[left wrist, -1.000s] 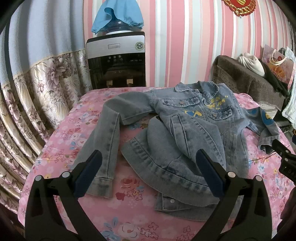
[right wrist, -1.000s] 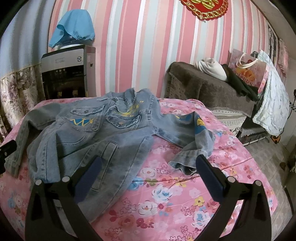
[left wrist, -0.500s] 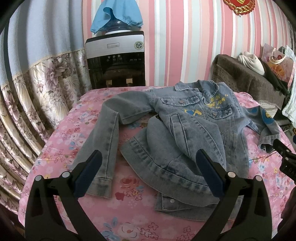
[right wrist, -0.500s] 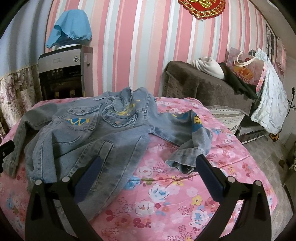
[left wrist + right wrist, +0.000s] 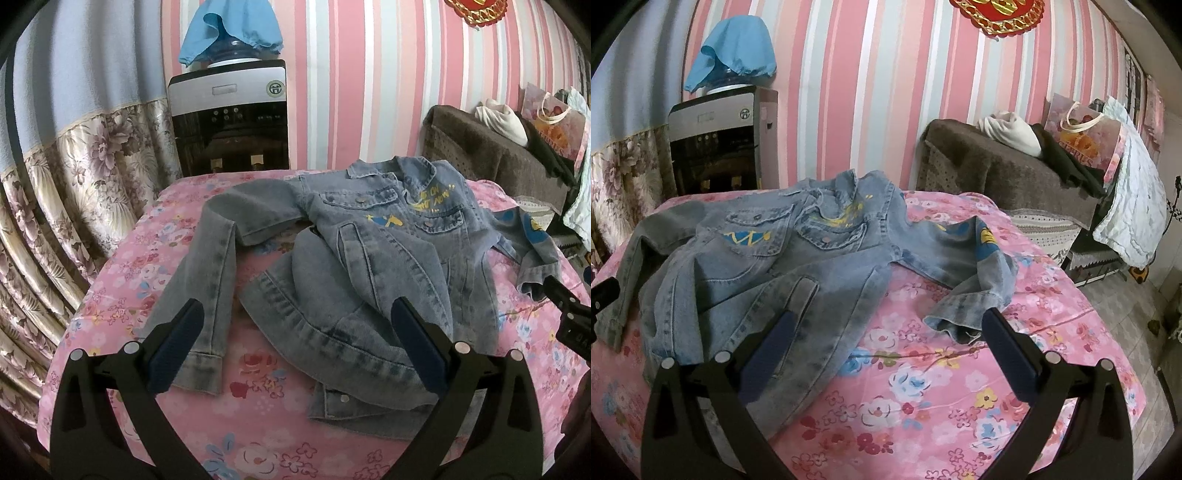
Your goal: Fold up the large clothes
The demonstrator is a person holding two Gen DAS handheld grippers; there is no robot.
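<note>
1. Faded blue denim jacket with yellow lettering and metal snap buttons, lying front-up and rumpled across the middle of the pink floral bedspread; collar toward the striped wall, hem toward the cameras.
2. One long sleeve stretched straight along the spread, cuff near the front edge; the other sleeve, with a blue and yellow patch, bent and bunched on the opposite side.
3. Left front panel folded partly over itself, hem edge doubled up; possibly lining showing underneath, hard to tell through the fisheye.
4. Left gripper black with dark blue pads, spread wide, holding nothing, poised above the hem and straight sleeve cuff.
5. Right gripper likewise spread wide and empty, above the jacket's lower corner and the bunched cuff.
6. Behind the bed: black and silver water dispenser under a blue cloth cover, floral beige curtain, brown sofa piled with bags.
</note>
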